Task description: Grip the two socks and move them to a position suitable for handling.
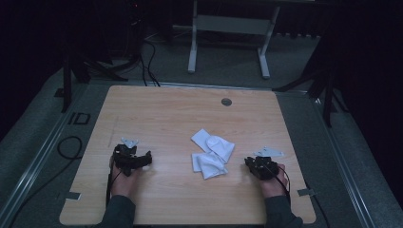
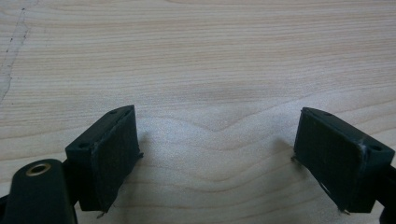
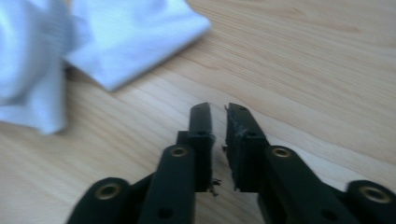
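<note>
The white socks lie in a loose, crumpled pile on the wooden table, slightly right of its centre and between the two grippers. The left gripper rests low over the table at the near left, well apart from the pile; in the left gripper view its jaws stand wide apart with bare wood between them. The right gripper sits at the near right, just beside the pile. In the right gripper view its jaws are nearly together, a narrow slit between them, holding nothing, with the white fabric lying ahead and to the left.
</note>
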A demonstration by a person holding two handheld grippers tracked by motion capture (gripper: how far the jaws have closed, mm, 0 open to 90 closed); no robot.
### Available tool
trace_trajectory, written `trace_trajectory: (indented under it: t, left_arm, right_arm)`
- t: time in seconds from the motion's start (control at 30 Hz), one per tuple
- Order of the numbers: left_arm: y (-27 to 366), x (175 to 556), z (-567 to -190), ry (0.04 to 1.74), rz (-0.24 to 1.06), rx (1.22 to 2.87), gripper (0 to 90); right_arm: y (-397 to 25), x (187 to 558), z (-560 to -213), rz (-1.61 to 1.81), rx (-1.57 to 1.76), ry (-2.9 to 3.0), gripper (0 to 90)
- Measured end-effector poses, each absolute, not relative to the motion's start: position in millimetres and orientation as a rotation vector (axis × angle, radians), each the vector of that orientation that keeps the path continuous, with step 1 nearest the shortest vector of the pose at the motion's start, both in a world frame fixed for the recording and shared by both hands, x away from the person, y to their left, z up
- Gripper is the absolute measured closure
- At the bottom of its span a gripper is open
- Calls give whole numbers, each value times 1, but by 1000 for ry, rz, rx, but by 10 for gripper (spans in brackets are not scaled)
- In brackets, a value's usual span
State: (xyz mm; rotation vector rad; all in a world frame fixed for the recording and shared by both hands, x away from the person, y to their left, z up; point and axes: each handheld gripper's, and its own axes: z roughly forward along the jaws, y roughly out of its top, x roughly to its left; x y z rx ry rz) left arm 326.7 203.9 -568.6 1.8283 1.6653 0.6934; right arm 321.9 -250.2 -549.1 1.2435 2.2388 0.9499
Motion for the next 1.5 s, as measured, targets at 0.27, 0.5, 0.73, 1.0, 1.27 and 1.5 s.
trace_trajectory:
  t: [0.27,0.5,0.73,1.0,1.27,1.5]
  left_arm:
    - [204,327,-569,1665,694,1827,138]
    - [204,327,-569,1665,693,1828,138]
    - [204,327,-569,1665,694,1828,138]
    - [204,327,-569,1665,694,1828,138]
    - [204,327,-569,1665,694,1827,138]
    - [204,327,-569,1665,694,1828,138]
  right_arm:
    - [-224,313,-535,1033,1132,2285,865]
    - [-200,310,-520,1090,1030,2315,847]
    - [-176,318,-518,1076,963,2376,801]
    - [-168,327,-530,1028,1004,2449,794]
    - [-158,317,-542,1024,1003,2497,819]
    - [-149,308,-548,1042,1004,2536,823]
